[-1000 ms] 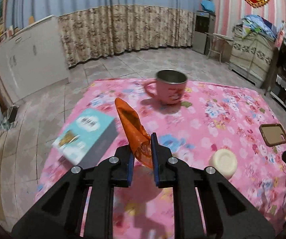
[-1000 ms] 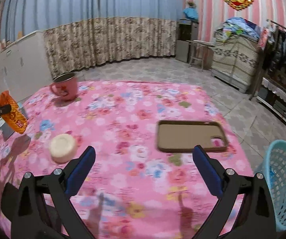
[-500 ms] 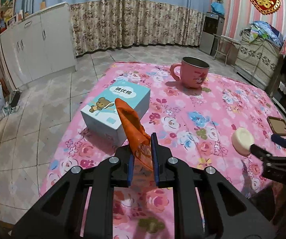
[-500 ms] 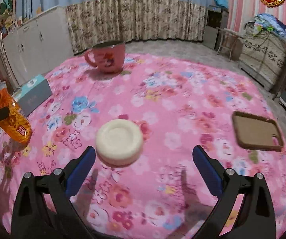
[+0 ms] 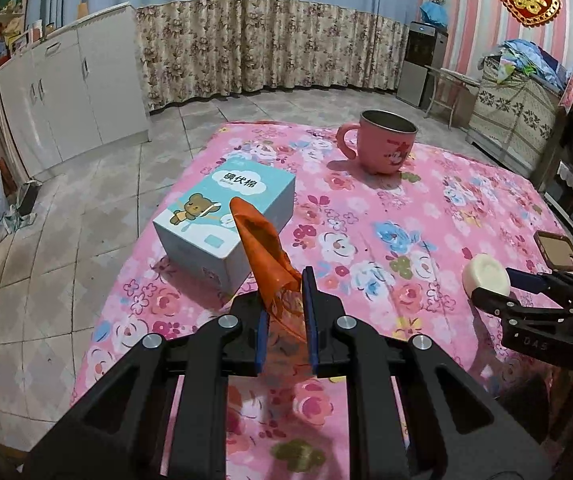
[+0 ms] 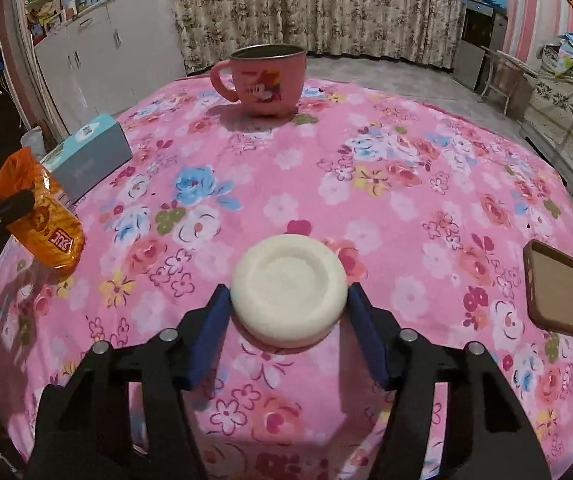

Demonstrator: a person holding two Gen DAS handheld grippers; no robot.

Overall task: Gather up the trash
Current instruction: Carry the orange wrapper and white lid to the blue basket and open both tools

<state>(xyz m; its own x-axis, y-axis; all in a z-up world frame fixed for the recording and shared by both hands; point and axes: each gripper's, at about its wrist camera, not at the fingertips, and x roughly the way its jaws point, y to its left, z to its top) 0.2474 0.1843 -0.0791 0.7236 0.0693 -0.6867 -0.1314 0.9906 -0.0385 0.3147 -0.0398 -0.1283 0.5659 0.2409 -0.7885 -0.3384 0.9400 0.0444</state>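
Observation:
My left gripper (image 5: 286, 296) is shut on a crumpled orange snack wrapper (image 5: 262, 248), which sticks up above the flowered pink tablecloth (image 5: 386, 240). The right wrist view shows that wrapper (image 6: 46, 224) at the far left, hanging clear of the cloth. A white round foam disc (image 6: 288, 284) lies flat on the cloth. My right gripper (image 6: 288, 296) straddles it with its jaws closing, and the blue pads (image 6: 216, 312) meet its two sides. From the left wrist view the disc (image 5: 486, 276) sits between the right gripper's fingers at the right edge.
A pink mug (image 6: 270, 80) stands at the far side of the table. A pale blue tissue box (image 5: 222, 208) sits near the left edge, just beyond the wrapper. A brown phone case (image 6: 562, 292) lies at the right. Tiled floor and white cabinets lie beyond.
My right gripper swung left from the phone case to the white disc, came down and closed from wide open onto its sides. The left gripper kept its hold on the wrapper.

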